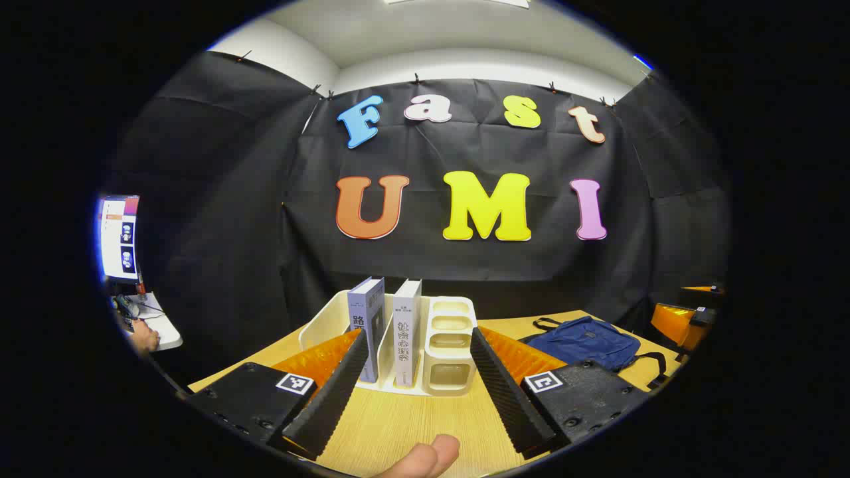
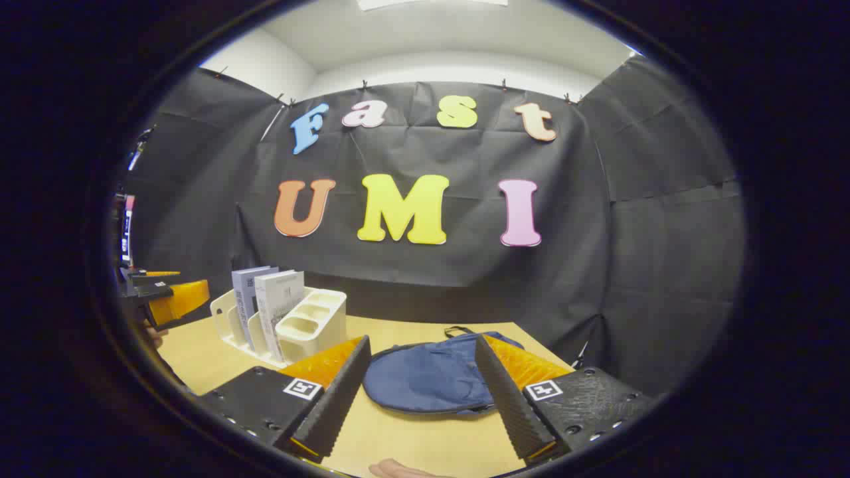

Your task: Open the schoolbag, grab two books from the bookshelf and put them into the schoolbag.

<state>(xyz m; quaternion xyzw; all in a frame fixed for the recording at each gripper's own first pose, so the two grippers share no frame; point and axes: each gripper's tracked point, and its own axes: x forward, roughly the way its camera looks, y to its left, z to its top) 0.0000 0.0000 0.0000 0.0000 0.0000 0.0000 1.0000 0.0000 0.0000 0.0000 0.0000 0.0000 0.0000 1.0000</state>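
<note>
Both the left gripper (image 1: 418, 388) and right gripper (image 2: 422, 392) gape empty; the limp blue fabric schoolbag (image 2: 431, 375) likely needs pinching at its zipper, while the 2 stiff upright books (image 1: 388, 328) in the cream plastic bookshelf (image 1: 448, 355) suit spine grips.

The left claw (image 1: 417, 378) gapes over the wooden surface (image 1: 398, 425); two upright books (image 1: 387, 332) stand at twelve o'clock, schoolbag (image 1: 581, 342) at two.

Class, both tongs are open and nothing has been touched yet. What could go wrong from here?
1. The bag lies flat and looks closed; pulling with one set of tongs may just drag it across the table.
2. The two books stand close together in the rack, so the left tongs might pinch both or tip the rack.
</note>
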